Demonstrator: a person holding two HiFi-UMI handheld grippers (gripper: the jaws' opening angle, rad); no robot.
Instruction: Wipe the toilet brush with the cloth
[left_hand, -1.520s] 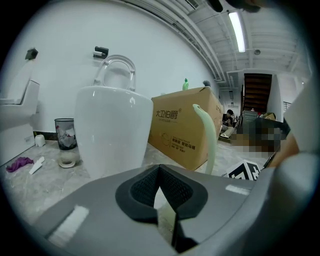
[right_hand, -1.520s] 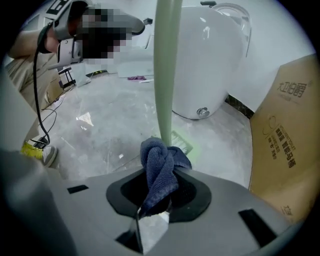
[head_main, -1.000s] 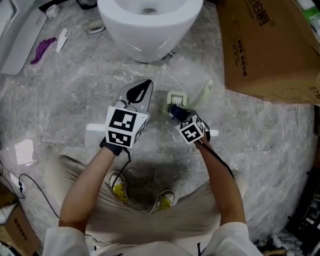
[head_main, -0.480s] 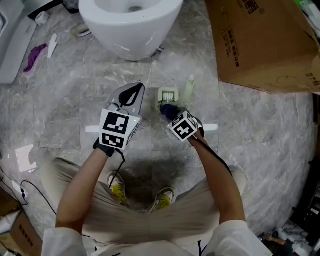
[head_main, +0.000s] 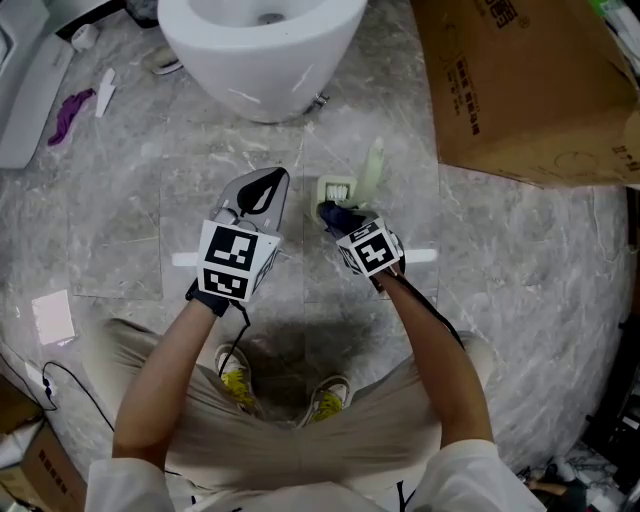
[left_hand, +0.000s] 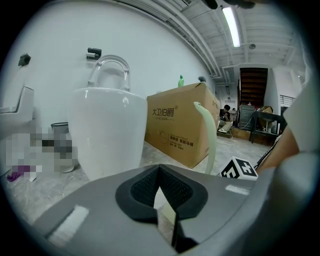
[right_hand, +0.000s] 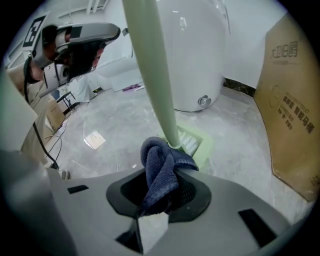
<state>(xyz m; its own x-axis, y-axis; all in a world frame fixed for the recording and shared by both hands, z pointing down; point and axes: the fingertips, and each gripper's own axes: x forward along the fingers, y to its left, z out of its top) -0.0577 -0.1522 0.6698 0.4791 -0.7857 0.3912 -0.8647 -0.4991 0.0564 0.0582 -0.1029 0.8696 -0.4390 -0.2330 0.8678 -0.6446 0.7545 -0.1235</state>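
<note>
Two big bodies bound my working patch: the white toilet (head_main: 262, 50) on the far side and the cardboard box (head_main: 530, 80) at far right, with open grey marble floor (head_main: 120, 220) between them and off to the left. The toilet brush (right_hand: 150, 65) stands upright on that floor just near of the toilet bowl, its pale green handle rising from a head of white bristles (right_hand: 189, 141) set down on the tiles.

My left gripper (head_main: 272, 178) hangs just left of the brush with its jaws drawn together and nothing between them. It is not touching the brush. My right gripper (right_hand: 162, 187) is clamped on the dark blue cloth (right_hand: 160, 170), and the bunched end of that cloth lies against the handle low down, just above the bristles.

I judge the wiping to be under way at the bottom of the handle. The next move calls for drawing the cloth along the shaft while pressing lightly, since nothing I can see braces the brush and a hard sideways push might tip it. The left gripper could steady the handle. There is room to the left and near. The toilet closes off the far side, and the box edge lies well to the right.
</note>
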